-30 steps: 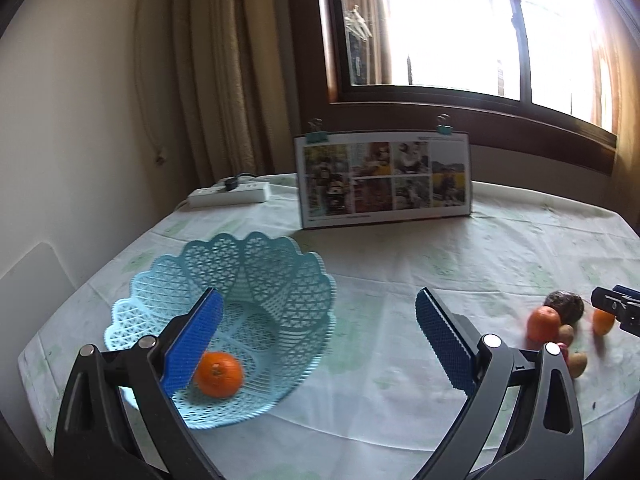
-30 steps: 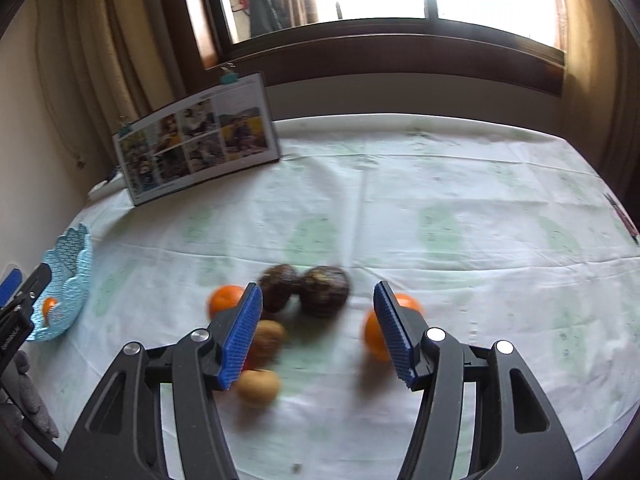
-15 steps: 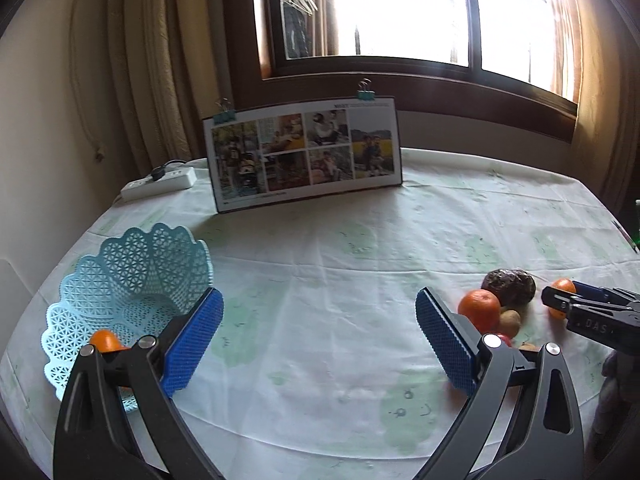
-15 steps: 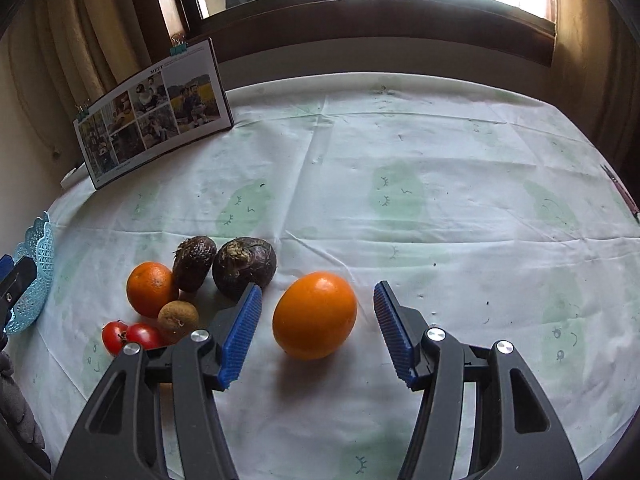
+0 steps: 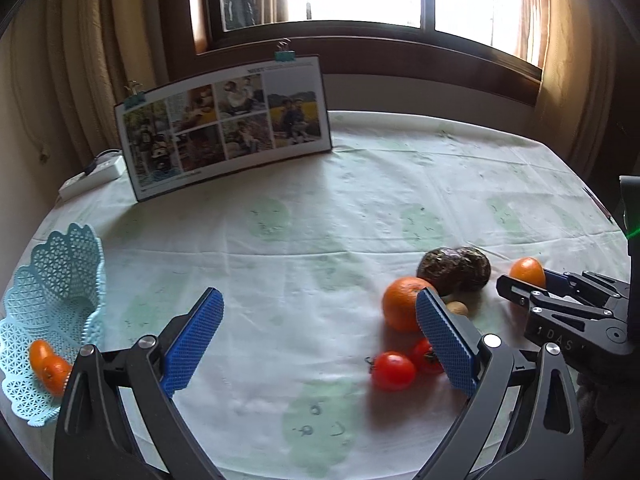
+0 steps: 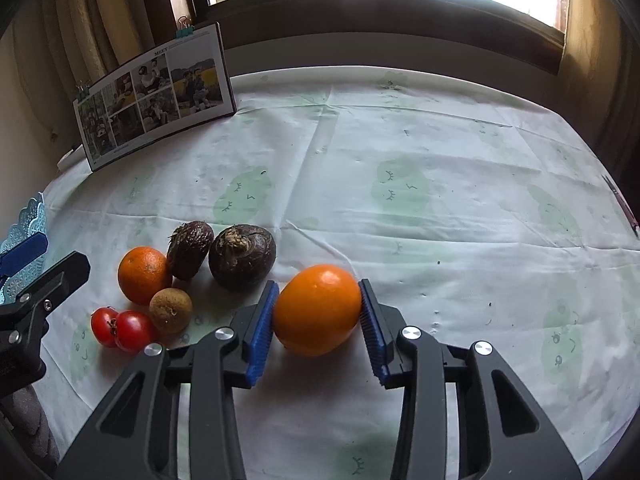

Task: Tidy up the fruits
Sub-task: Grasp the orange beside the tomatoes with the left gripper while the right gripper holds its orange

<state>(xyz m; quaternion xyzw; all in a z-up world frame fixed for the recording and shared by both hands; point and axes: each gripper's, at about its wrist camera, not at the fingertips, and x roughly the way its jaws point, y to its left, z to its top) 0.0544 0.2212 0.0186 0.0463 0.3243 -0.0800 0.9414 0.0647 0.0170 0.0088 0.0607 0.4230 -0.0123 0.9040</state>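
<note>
My right gripper (image 6: 319, 287) is shut on a large orange (image 6: 316, 312), its blue pads pressing both sides just above the tablecloth. To its left lie a smaller orange (image 6: 144, 274), two dark wrinkled fruits (image 6: 242, 256), a small brown fruit (image 6: 170, 310) and two tomatoes (image 6: 120, 326). My left gripper (image 5: 316, 316) hangs open over bare cloth, with its right finger just in front of the smaller orange (image 5: 400, 304) and the tomatoes (image 5: 392, 370). The light blue lattice basket (image 5: 60, 280) stands at the far left and holds an orange (image 5: 48, 364). The right gripper (image 5: 524, 280) shows at the right edge.
A photo board (image 5: 224, 132) held by clips stands at the back of the round table. A white power strip (image 5: 92, 178) lies behind it at the left. A window and curtains close off the far side. A thin pen (image 6: 620, 204) lies near the right table edge.
My left gripper swung right, away from the basket toward the fruit group, staying open. My right gripper moved forward around the large orange and closed on it.
</note>
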